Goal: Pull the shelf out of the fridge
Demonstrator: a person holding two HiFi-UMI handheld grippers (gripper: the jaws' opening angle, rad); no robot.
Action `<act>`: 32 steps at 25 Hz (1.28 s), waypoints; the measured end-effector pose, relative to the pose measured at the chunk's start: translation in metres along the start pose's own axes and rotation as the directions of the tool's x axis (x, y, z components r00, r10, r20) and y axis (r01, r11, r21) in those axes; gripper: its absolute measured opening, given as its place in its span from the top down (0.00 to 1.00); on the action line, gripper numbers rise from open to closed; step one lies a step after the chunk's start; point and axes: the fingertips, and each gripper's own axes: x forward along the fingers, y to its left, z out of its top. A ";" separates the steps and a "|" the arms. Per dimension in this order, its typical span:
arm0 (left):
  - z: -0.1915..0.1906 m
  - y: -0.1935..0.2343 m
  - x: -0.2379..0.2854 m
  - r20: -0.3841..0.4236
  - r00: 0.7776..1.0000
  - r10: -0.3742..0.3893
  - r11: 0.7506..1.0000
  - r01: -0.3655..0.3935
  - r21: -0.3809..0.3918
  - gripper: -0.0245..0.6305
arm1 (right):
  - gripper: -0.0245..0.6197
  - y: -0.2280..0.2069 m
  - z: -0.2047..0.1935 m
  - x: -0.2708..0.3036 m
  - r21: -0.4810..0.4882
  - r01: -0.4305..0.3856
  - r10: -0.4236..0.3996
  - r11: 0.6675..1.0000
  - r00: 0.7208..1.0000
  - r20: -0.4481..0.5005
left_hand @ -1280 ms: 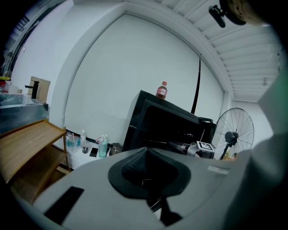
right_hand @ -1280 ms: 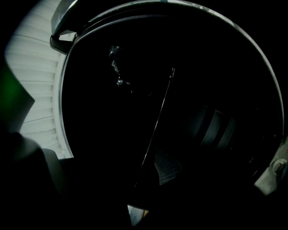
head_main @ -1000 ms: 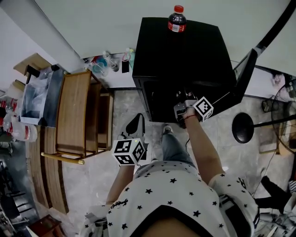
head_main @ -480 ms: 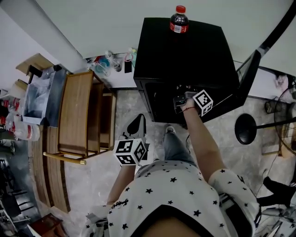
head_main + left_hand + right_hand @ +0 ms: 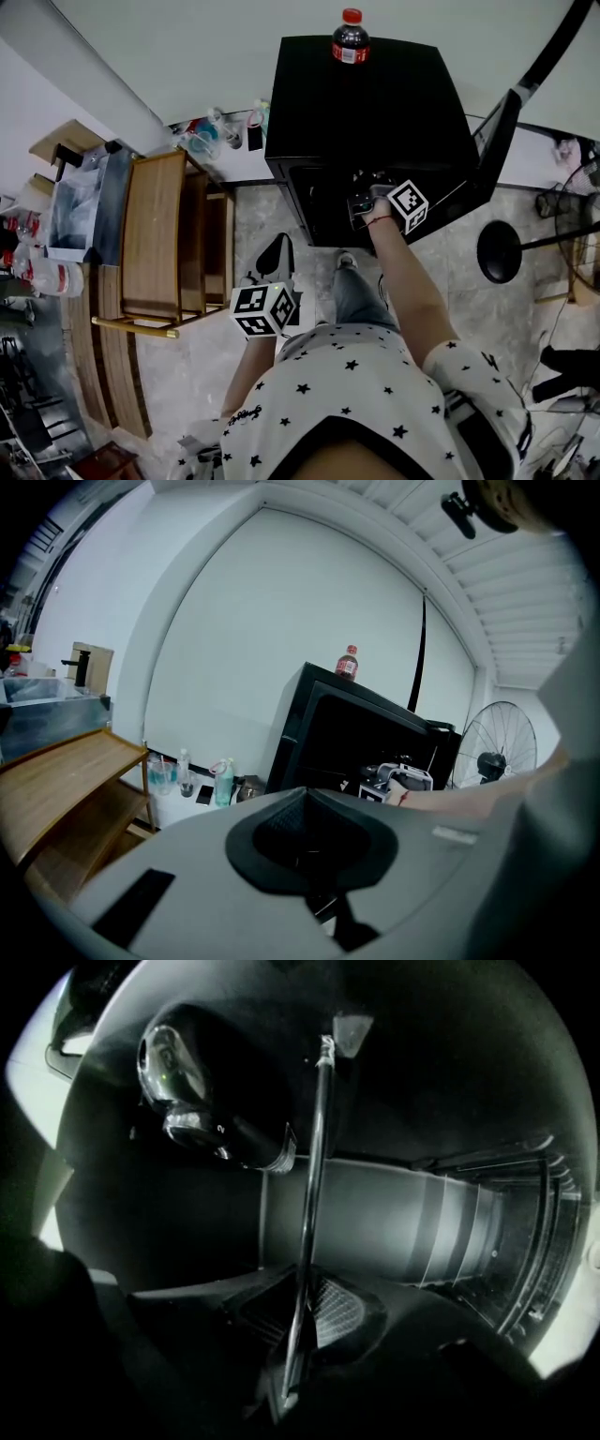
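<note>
The right gripper (image 5: 298, 1326) reached into the black fridge (image 5: 375, 112). Its jaws had just been closing and now pinched the thin front edge of the shelf (image 5: 314, 1176), which sat inside the fridge. The left gripper (image 5: 309, 841) hung well short of the fridge, jaws together on nothing.

Black fridge (image 5: 375, 112), upper centre, door (image 5: 495, 141) open; its shelf (image 5: 312, 1204) shows as a thin upright metal rod, mid-frame.

Head view looks steeply down — sharing the fridge (image 5: 375, 103) with the left gripper view; right gripper view peers inside.
</note>
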 end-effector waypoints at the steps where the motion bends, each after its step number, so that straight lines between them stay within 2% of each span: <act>1: 0.001 -0.001 -0.001 0.001 1.000 -0.003 1.000 0.003 0.001 0.94 | 0.93 0.000 0.000 -0.002 0.000 0.002 -0.002 1.000 1.000 0.001; 32: -0.012 -0.013 -0.050 0.007 0.998 -0.056 0.998 0.056 0.008 0.94 | 0.94 0.005 -0.028 -0.081 0.044 0.006 -0.006 0.999 1.000 0.004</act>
